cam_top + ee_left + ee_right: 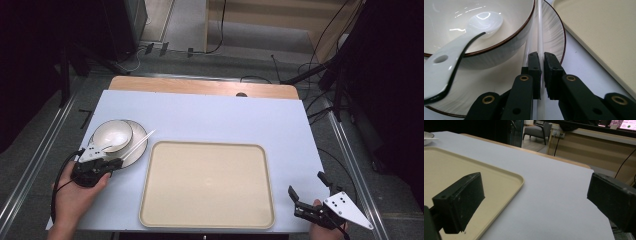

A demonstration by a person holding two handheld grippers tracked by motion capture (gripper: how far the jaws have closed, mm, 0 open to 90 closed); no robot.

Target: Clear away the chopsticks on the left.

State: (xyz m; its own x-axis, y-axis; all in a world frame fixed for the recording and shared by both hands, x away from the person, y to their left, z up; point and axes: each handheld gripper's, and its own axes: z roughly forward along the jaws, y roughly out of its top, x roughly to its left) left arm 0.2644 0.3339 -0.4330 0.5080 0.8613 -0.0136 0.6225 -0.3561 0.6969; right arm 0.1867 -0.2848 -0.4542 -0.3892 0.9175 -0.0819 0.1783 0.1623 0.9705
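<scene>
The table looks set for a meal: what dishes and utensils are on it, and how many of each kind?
Bowl: 1
Plate, under the bowl: 1
Spoon, resting in the bowl: 1
Chopsticks, white, lying on the plate: 2
Tray, beige: 1
Total: 6

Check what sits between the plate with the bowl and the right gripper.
The empty beige tray lies between the plate and the open right gripper, then a bare strip of table; the high view shows it.
</scene>
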